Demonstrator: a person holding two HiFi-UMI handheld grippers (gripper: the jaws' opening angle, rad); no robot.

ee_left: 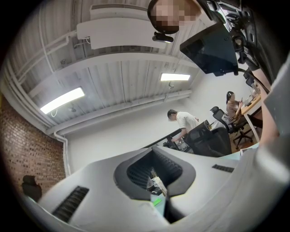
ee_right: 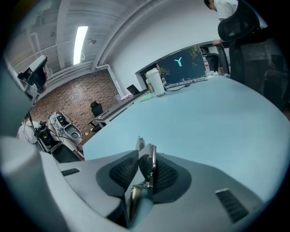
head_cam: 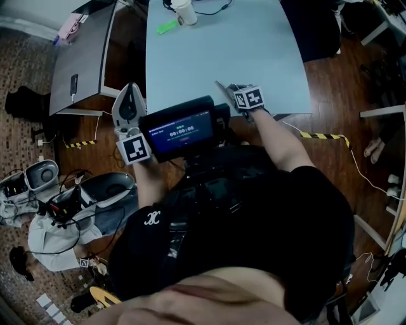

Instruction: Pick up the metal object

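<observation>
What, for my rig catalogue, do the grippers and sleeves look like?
The left gripper and right gripper are pale grey with dark textured pads. Each carries a cube with black-and-white square markers. The person wears a black short-sleeved top.

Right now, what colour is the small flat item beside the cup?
Bright green; the item shows best in the head view, left of the white cup.

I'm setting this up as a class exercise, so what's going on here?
A person holds tongs in each hand at a light blue table. The right tongs are shut on a thin metal object over the table's near side. The left tongs are held up beside the table, shut and empty.
</observation>
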